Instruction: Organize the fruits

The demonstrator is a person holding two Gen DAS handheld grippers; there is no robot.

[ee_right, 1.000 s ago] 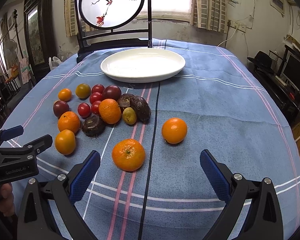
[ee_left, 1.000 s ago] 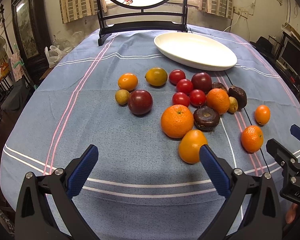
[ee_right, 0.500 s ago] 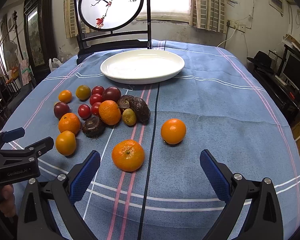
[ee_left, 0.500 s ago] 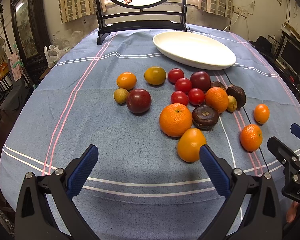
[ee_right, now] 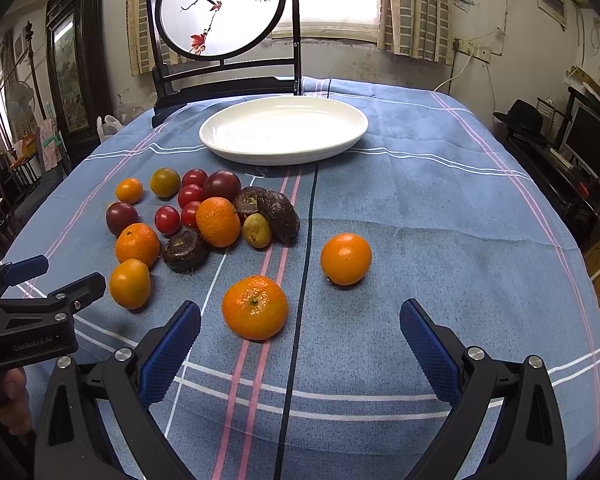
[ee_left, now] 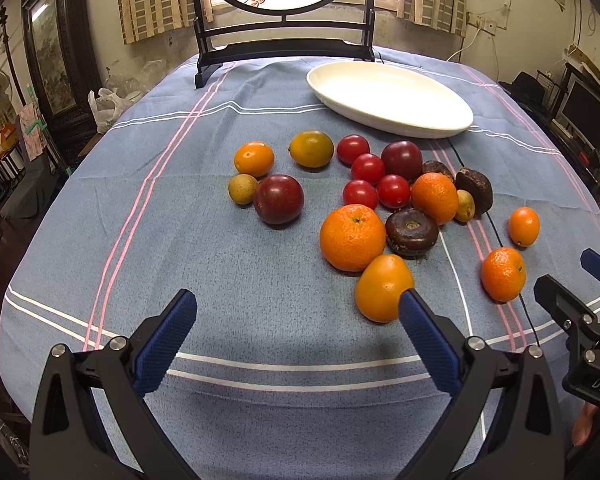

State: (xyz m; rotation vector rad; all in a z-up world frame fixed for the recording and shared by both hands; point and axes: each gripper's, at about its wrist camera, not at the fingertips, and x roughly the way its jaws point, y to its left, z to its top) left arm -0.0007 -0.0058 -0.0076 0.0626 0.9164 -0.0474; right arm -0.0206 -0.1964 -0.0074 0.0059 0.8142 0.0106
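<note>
Both claws slightly nearer the fruit (white plate beyond).

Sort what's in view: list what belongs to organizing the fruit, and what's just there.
For the job: fruits loose on the cloth, white plate, left gripper, right gripper, both open.

Just there: painted screen, tablecloth, hat, monitor.

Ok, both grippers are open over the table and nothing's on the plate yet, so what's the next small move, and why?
Probably ease the right gripper forward and down around the mandarin nearest it. That fruit sits apart from the pile, just ahead of the open jaws and a little to their left, so it should be an easy first grab. The white plate holds no fruit yet.
</note>
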